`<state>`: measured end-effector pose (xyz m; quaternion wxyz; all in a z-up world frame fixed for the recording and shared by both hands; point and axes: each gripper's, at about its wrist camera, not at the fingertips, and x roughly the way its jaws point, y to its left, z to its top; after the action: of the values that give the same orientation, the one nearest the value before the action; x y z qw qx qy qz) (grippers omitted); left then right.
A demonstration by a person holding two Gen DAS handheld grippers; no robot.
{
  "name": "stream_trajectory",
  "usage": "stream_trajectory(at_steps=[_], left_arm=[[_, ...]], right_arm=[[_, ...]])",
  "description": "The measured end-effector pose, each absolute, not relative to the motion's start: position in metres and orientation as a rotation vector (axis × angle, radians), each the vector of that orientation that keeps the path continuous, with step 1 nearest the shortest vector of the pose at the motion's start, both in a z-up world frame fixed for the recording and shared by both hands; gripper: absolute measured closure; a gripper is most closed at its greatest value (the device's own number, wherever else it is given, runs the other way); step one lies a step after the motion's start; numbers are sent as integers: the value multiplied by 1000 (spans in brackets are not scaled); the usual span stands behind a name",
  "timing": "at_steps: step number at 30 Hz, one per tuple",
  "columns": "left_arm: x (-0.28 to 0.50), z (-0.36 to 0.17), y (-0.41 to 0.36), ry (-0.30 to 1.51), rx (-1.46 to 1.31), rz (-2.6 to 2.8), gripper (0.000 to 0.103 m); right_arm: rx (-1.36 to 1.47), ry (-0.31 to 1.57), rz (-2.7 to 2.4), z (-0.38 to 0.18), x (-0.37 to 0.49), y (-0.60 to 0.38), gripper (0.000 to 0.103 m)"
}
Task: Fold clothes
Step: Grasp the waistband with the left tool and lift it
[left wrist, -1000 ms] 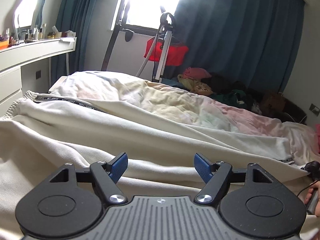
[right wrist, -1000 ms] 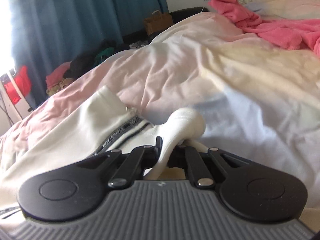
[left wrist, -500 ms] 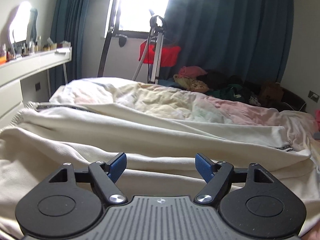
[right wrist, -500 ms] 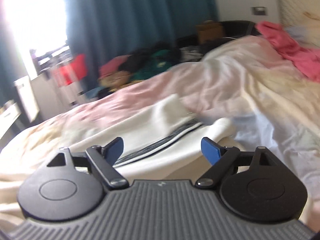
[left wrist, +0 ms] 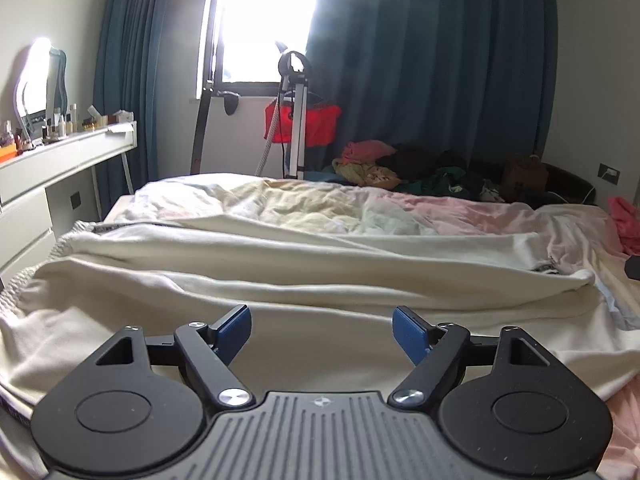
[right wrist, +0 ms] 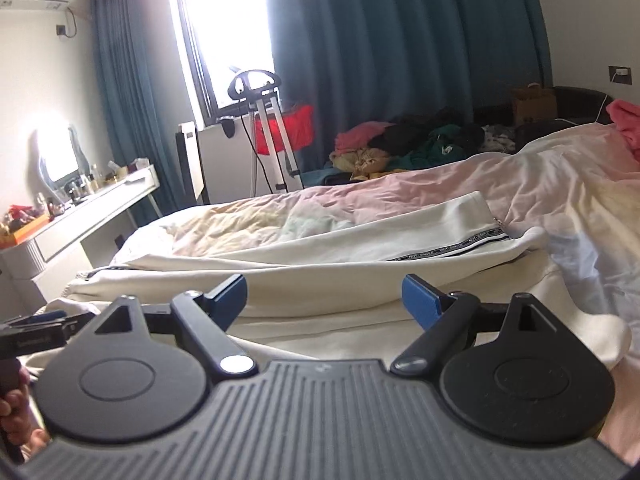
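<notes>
left wrist view: we are looking along the left gripper (left wrist: 322, 330), held low and level over the bed, aiming across it toward the window. its blue pads (left wrist: 234, 328) are sitting spread wide with nothing between them. the cream trousers (left wrist: 280, 276) are lying lengthwise across the pastel duvet (left wrist: 320, 204), bunched in long folds, the elastic waistband at the left edge and the leg ends at the right near a small zip. the cloth is lying just ahead of and under the fingertips; we cannot tell if it is touching them. behind the bed we are seeing a clothes pile (left wrist: 400, 164) by the blue curtain (left wrist: 432, 60) and a white dresser (left wrist: 60, 168) at left.

right wrist view: the right gripper (right wrist: 324, 300) is hovering level over the near edge of the trousers (right wrist: 340, 256), angled toward the window corner. its blue pads (right wrist: 420, 300) are also standing wide apart, gripping nothing. the trousers' black side stripe with white lettering (right wrist: 452, 246) is running toward the right, just past the right pad. at the far left edge we are seeing the left gripper's (right wrist: 48, 318) tip from the side, and below it the person's hand (right wrist: 12, 412) wrapping its handle, only partly in frame. a pink garment (right wrist: 624, 120) is lying at the far right on the duvet (right wrist: 400, 196).
</notes>
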<state>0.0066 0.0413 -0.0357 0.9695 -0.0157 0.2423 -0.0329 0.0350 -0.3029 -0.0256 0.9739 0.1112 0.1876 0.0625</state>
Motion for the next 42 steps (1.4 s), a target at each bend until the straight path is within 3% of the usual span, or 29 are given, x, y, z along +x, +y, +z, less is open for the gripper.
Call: stream_trajectory(at_steps=[9, 14, 18, 24, 28, 38, 42], left_arm=[[15, -48, 74, 636, -155, 48, 23], [44, -58, 148, 788, -265, 221, 23], [45, -56, 228, 825, -523, 394, 23], [3, -61, 316, 726, -824, 582, 23], [-49, -76, 344, 567, -1225, 559, 26], [-52, -67, 342, 544, -1220, 552, 26], [-50, -69, 342, 347, -1330, 346, 30]], right_arm=[[168, 395, 106, -35, 31, -298, 17], [214, 419, 48, -42, 31, -313, 17], [259, 441, -4, -47, 34, -326, 17], [261, 373, -77, -38, 24, -337, 17], [303, 396, -63, -42, 27, -344, 17], [432, 430, -52, -49, 30, -366, 17], [515, 432, -86, -52, 29, -384, 17]])
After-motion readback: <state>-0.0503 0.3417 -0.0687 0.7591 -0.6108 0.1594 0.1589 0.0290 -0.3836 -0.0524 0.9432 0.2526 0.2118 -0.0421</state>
